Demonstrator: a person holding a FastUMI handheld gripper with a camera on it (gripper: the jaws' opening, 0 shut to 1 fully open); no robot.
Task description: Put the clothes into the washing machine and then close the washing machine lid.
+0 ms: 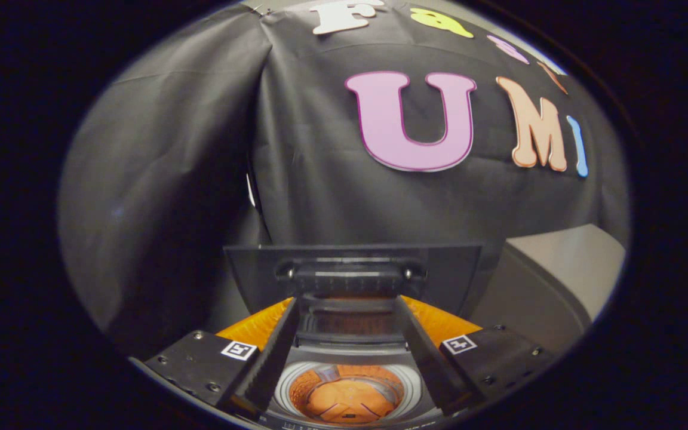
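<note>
The gripper [349, 298] shows in the lower middle of the frame with its two ribbed fingers spread apart, nothing clamped between them. Between the fingers, at the bottom centre, sits a small washing machine [320, 391] with a round drum opening; inside lies a crumpled orange cloth [347, 400]. Its dark flat lid [248, 269] stands upright just beyond the fingertips, with a glossy orange panel [260, 325] below it. A smooth pale surface [565, 269] is at the lower right.
</note>
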